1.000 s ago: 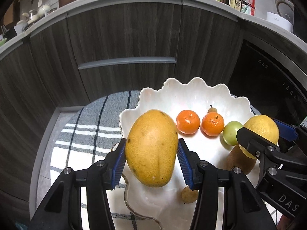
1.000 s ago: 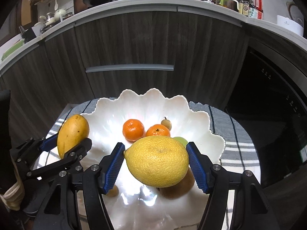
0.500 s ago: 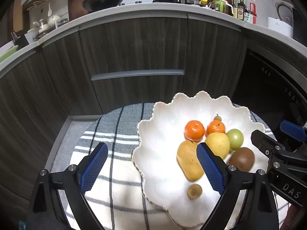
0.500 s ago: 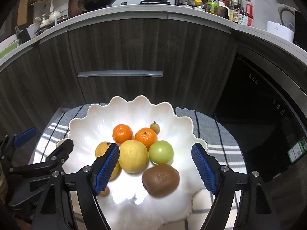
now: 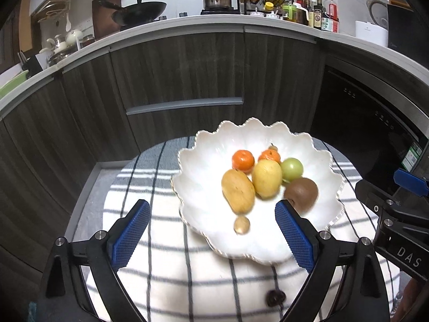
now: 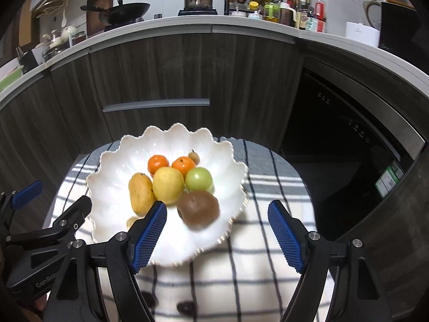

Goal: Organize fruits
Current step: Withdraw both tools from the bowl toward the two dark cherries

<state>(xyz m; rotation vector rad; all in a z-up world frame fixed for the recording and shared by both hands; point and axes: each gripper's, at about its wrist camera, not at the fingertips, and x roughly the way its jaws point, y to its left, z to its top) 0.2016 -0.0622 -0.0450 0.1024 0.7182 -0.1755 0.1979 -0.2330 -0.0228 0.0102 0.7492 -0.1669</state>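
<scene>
The left gripper (image 5: 211,232), with black arms and blue ribbed pads, is held wide open with nothing between its jaws; it is poised above a white cloth with dark grey checks (image 5: 161,255), at the near edge of a white scalloped ceramic dish (image 5: 203,166). The right gripper (image 6: 217,232), of the same build, is likewise parted and empty, above the dish's near right rim. All the fruit is gathered in the dish: an elongated yellow-orange mango (image 5: 238,191) lies touching a rounded yellow lemon-like fruit (image 5: 266,178), behind which two small orange tangerines (image 5: 242,160) are set side by side. A round green fruit (image 5: 291,168) and a brown fuzzy kiwi (image 5: 300,192) lie to the right of the yellow one, and a small tan round fruit (image 5: 241,224) sits alone near the front rim. Dark wood-grain cabinets (image 5: 174,67) are seen behind.
</scene>
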